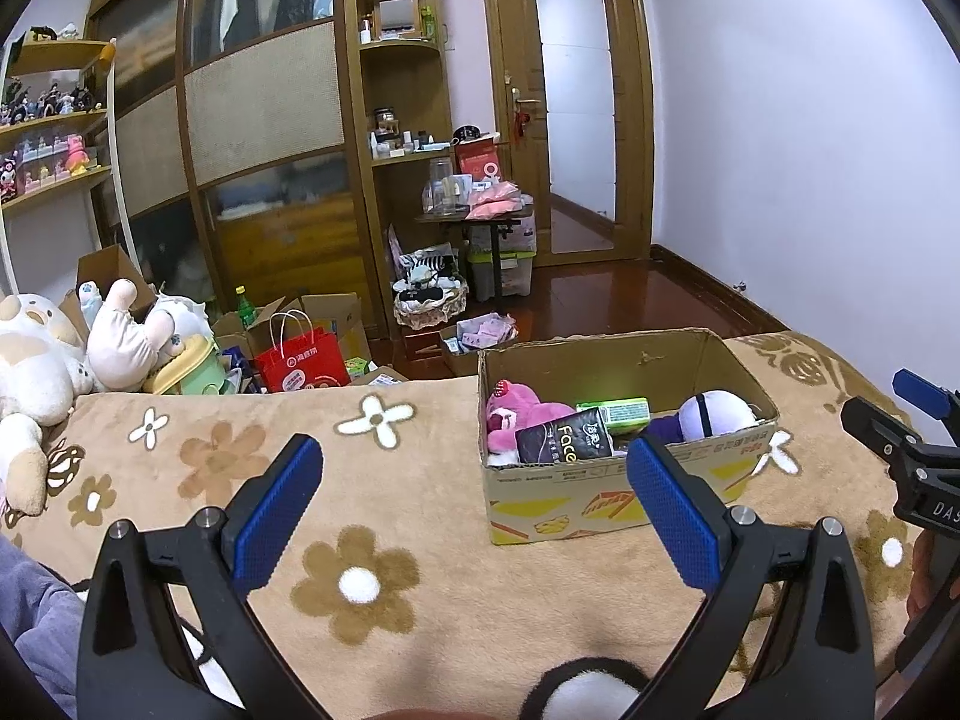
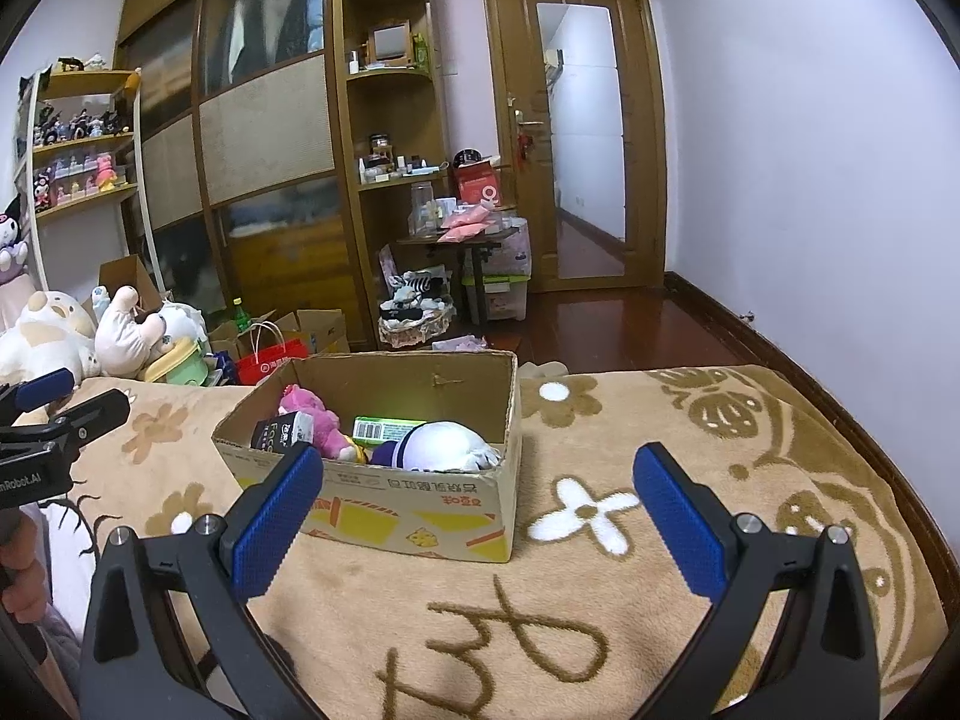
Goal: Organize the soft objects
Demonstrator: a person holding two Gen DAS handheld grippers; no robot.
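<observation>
A cardboard box stands on the flowered beige blanket; it also shows in the right wrist view. Inside lie a pink plush, a black tissue pack, a green pack and a white and purple plush. My left gripper is open and empty, in front of the box and to its left. My right gripper is open and empty, in front of the box and to its right. A black and white plush lies just under the left gripper.
Several plush toys pile up at the blanket's far left. A red paper bag, cardboard boxes and a basket clutter the floor beyond. A wardrobe, shelves and a wooden door line the back.
</observation>
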